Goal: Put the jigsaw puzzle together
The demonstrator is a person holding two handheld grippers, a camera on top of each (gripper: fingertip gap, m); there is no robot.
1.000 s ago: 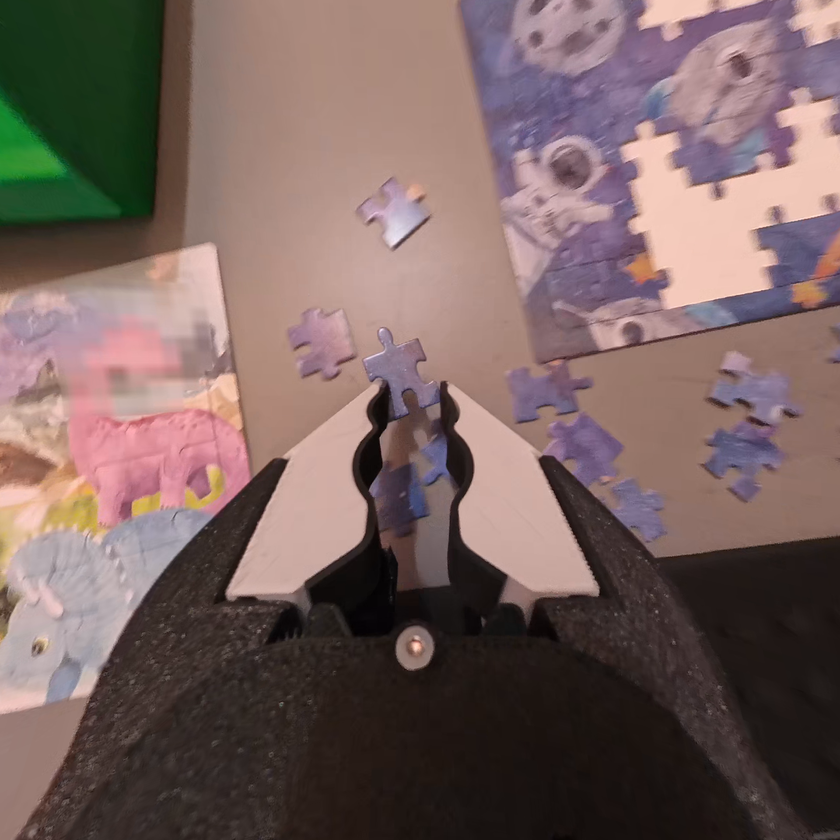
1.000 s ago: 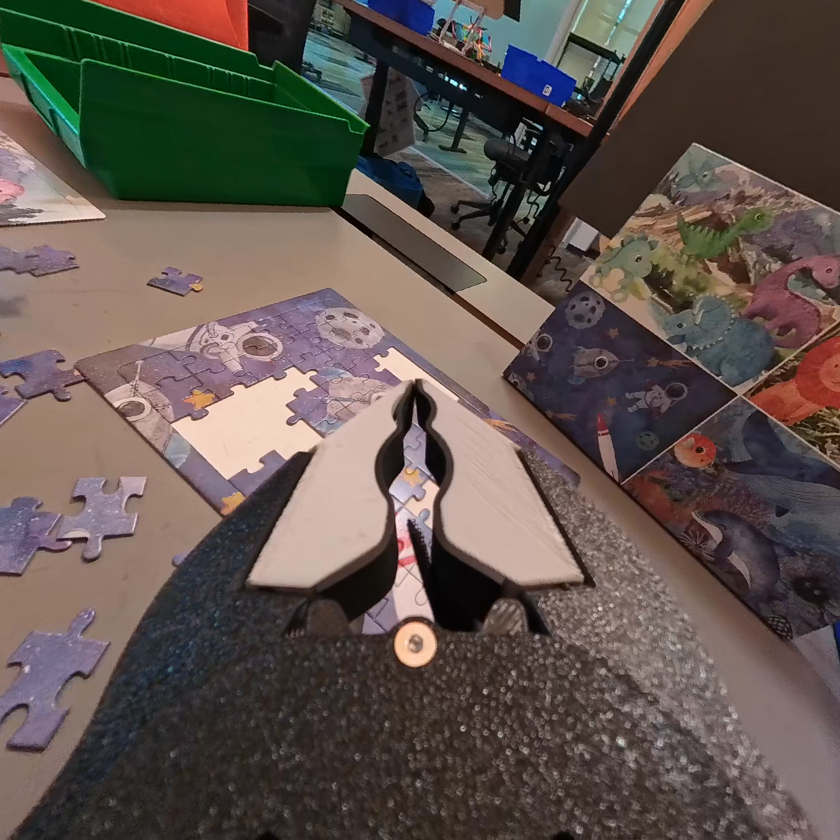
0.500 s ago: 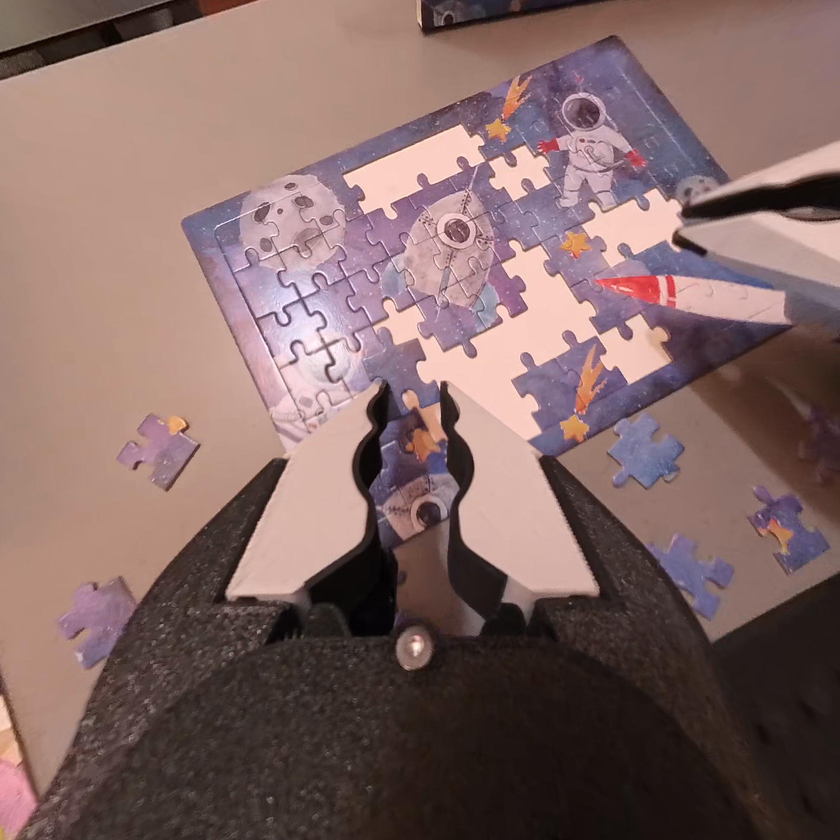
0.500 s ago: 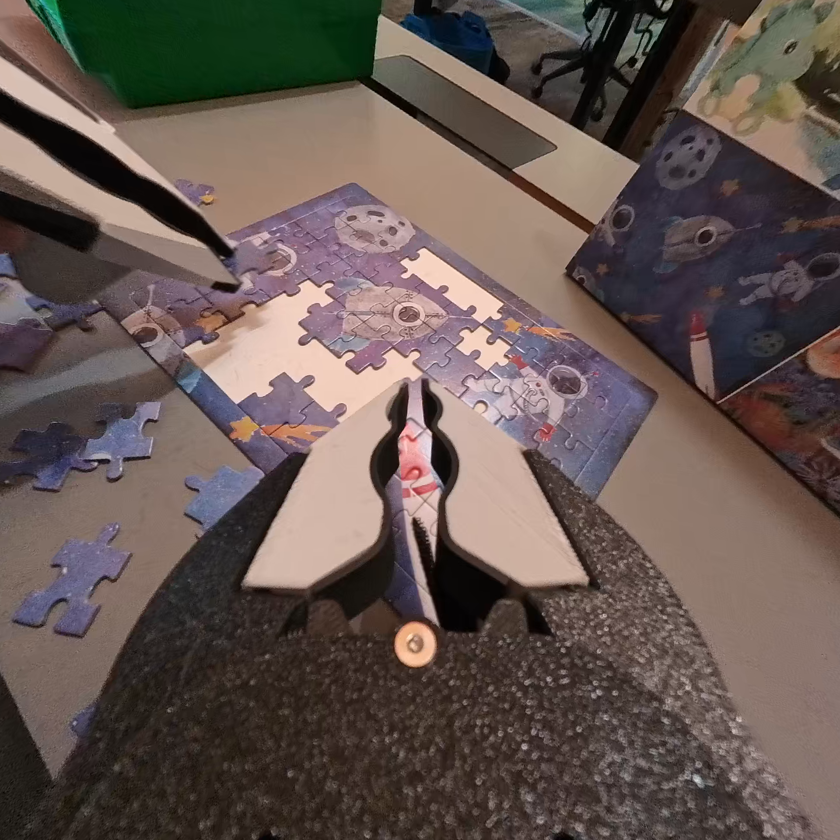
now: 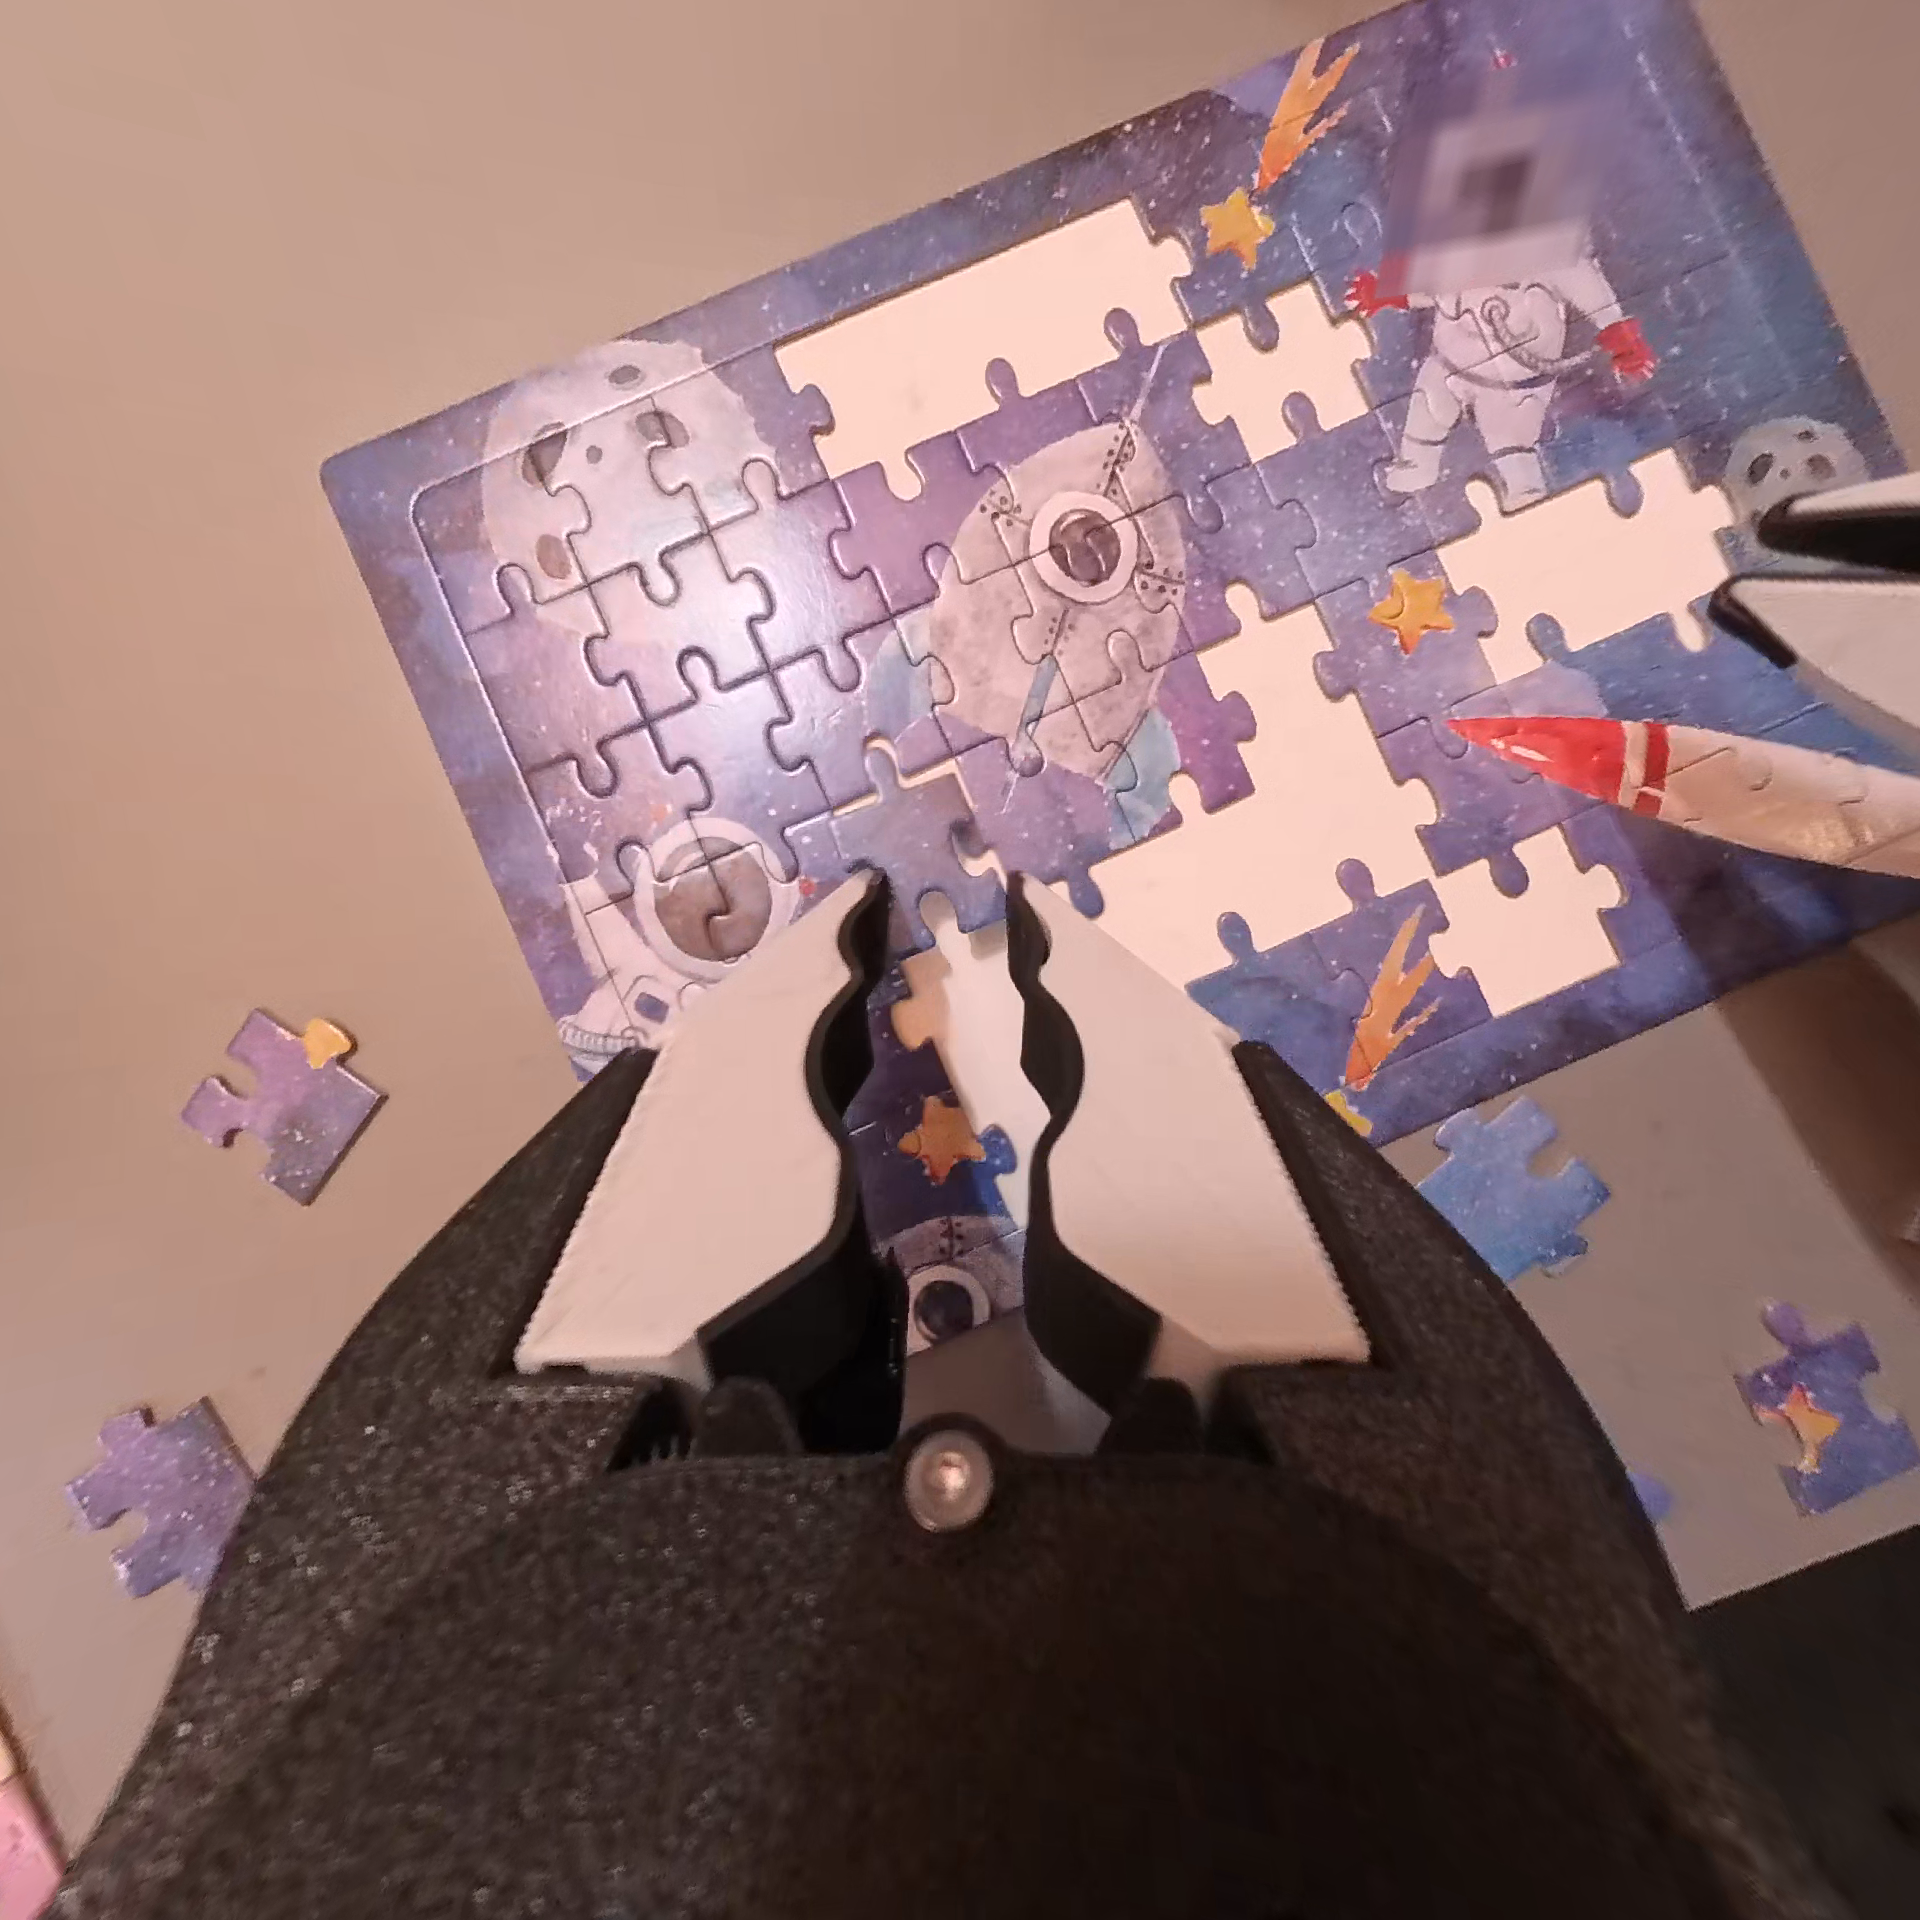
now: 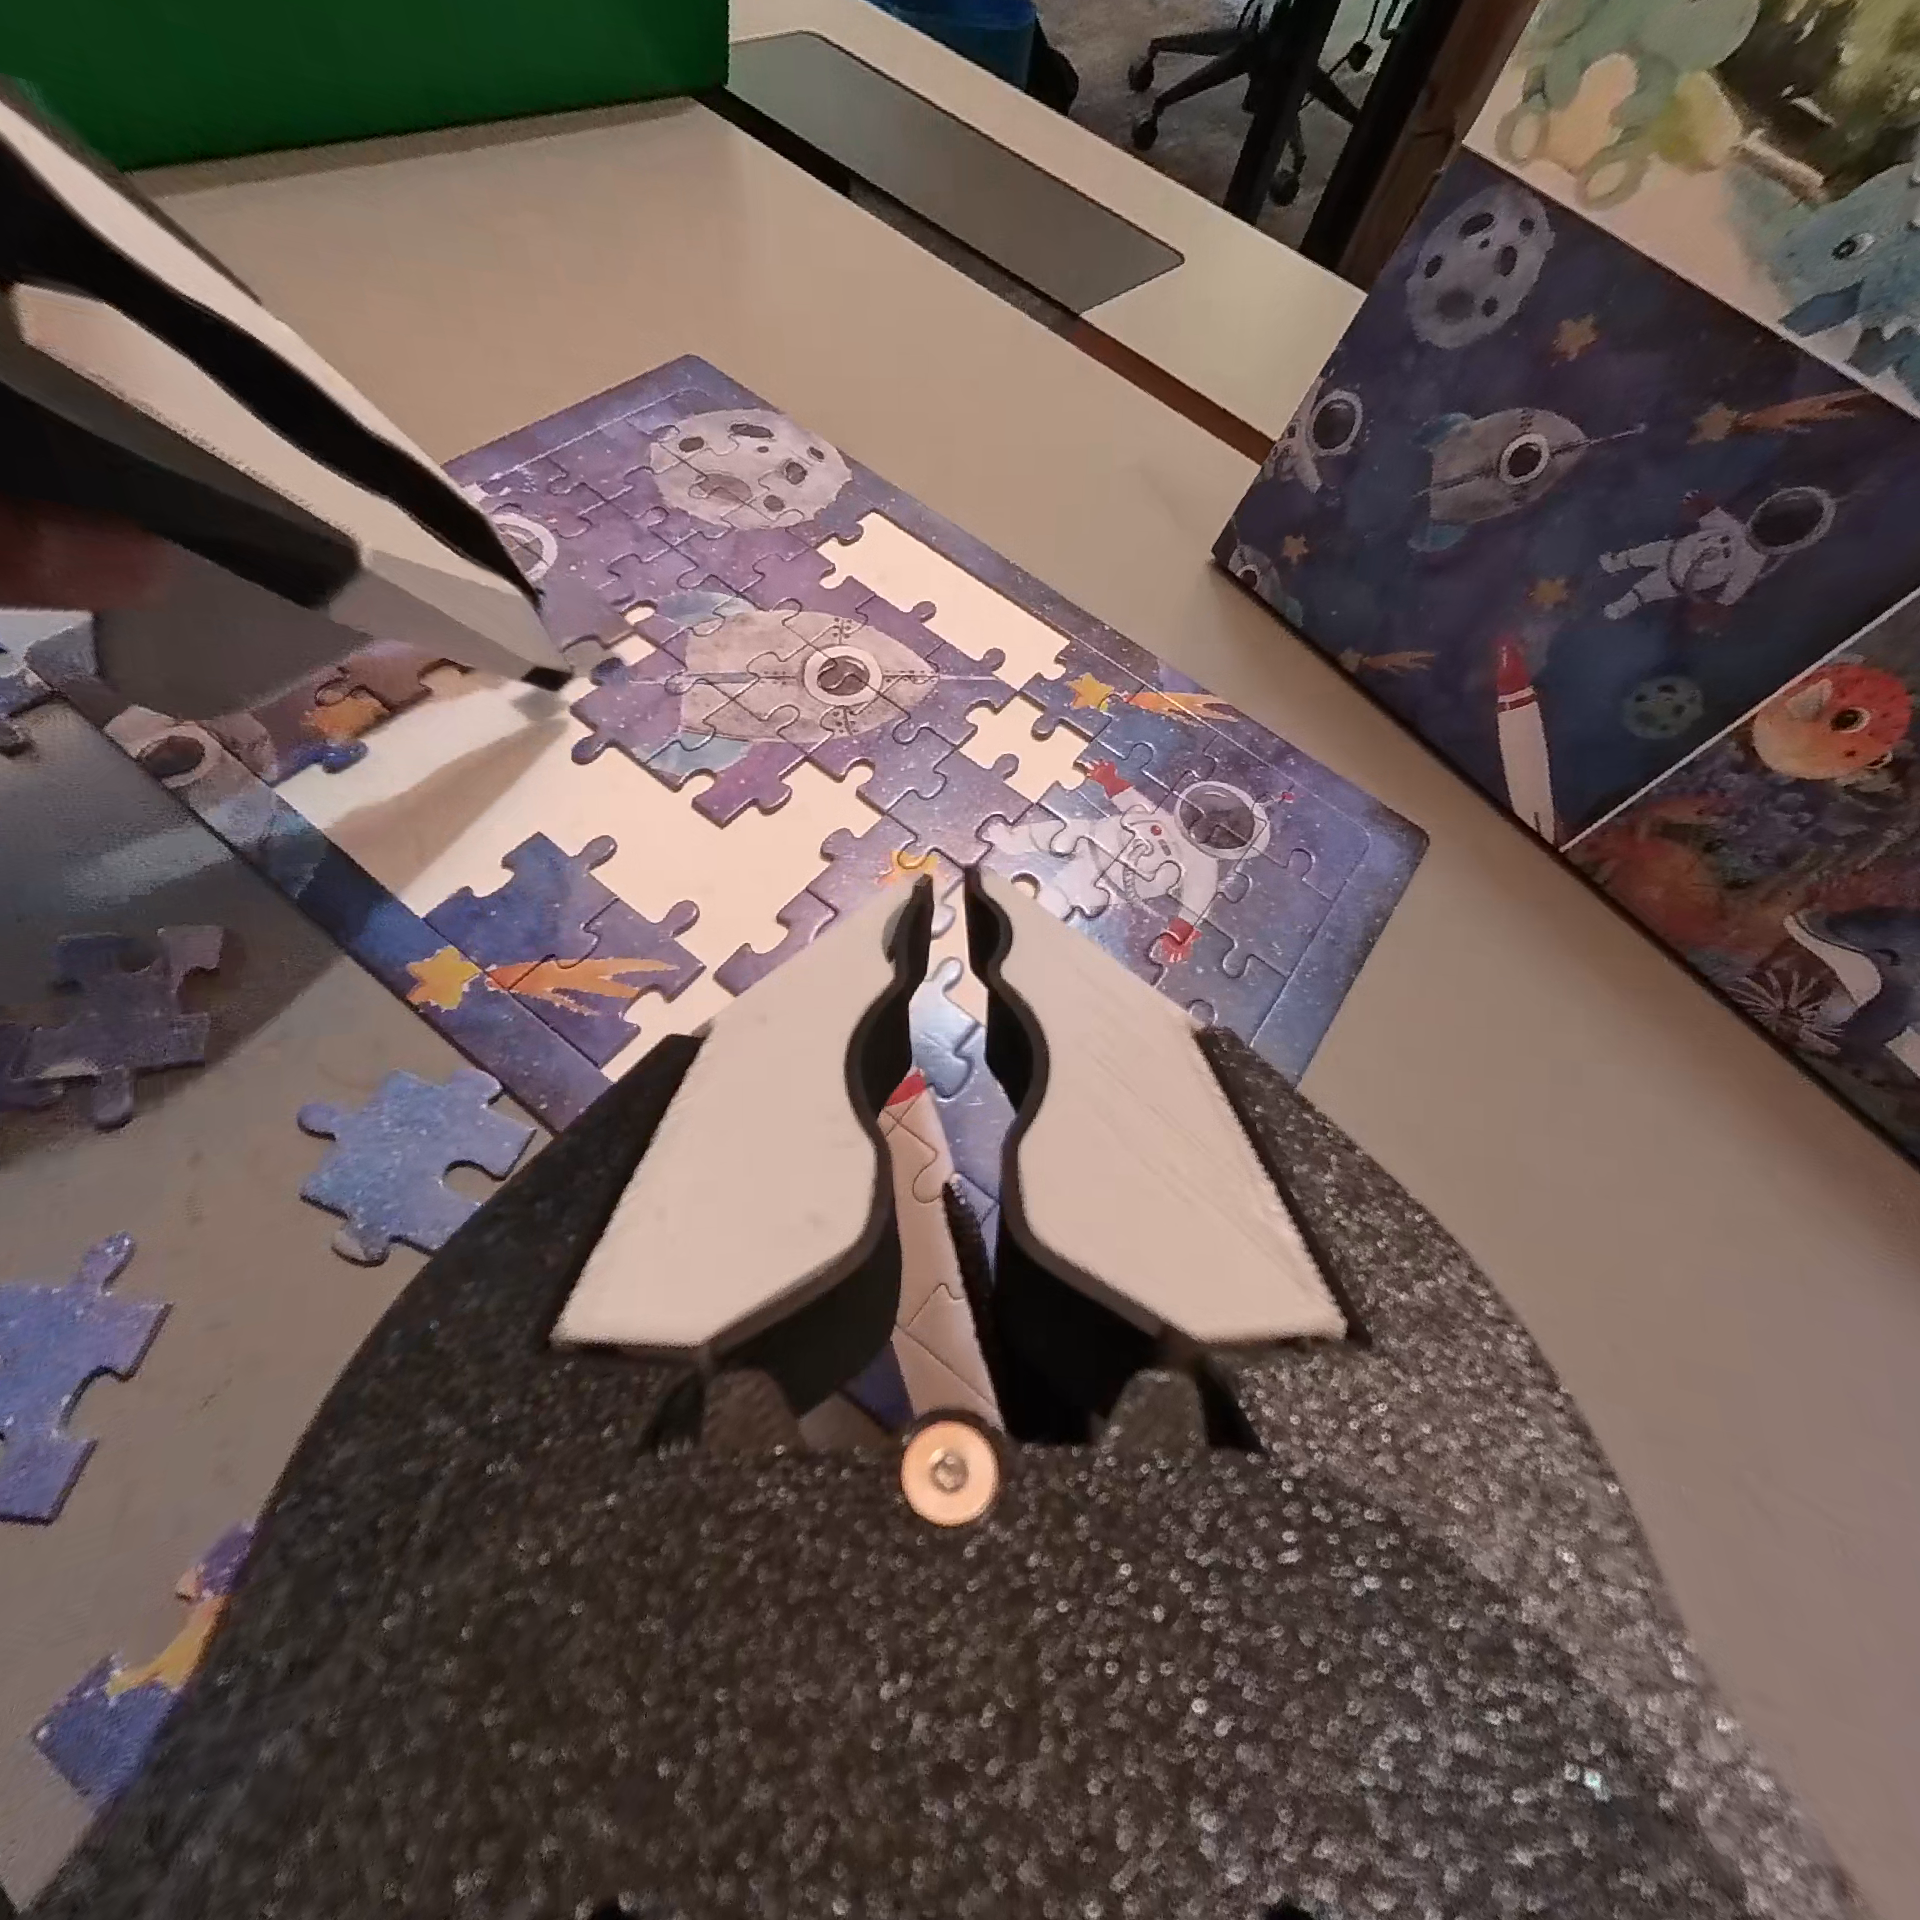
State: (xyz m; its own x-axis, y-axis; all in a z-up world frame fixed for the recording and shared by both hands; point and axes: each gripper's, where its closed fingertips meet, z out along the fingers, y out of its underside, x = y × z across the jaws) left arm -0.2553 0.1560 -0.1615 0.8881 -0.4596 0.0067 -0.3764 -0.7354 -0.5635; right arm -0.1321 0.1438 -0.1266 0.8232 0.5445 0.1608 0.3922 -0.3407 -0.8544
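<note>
The space jigsaw board (image 5: pixel 384 582) lies on the table, partly filled, with several white gaps. My left gripper (image 5: pixel 943 883) is shut on a purple-blue puzzle piece (image 5: pixel 914 831). It holds the piece low over the board's near-left part, slightly askew beside the astronaut helmet (image 5: pixel 707 894). The left gripper's fingers (image 6: pixel 447 582) also show in the right wrist view, reaching in from the left. My right gripper (image 6: pixel 945 881) hovers over the board (image 6: pixel 1340 883) near a yellow star. Its jaws stand slightly apart with nothing between them. It also shows at the right edge of the left wrist view (image 5: pixel 1808 582).
Loose pieces lie on the table near the board's front edge (image 5: pixel 281 1112), (image 5: pixel 1507 1195), (image 5: pixel 1829 1423), (image 6: pixel 416 1153). A picture box (image 6: pixel 1558 582) stands to the right of the board. A green bin (image 6: pixel 364 62) stands at the back left. Left tips to right tips: about 12 cm.
My left gripper carried the piece from the loose pieces to the board and brought it down beside the astronaut helmet. My right gripper moved in over the board and its jaws parted slightly.
</note>
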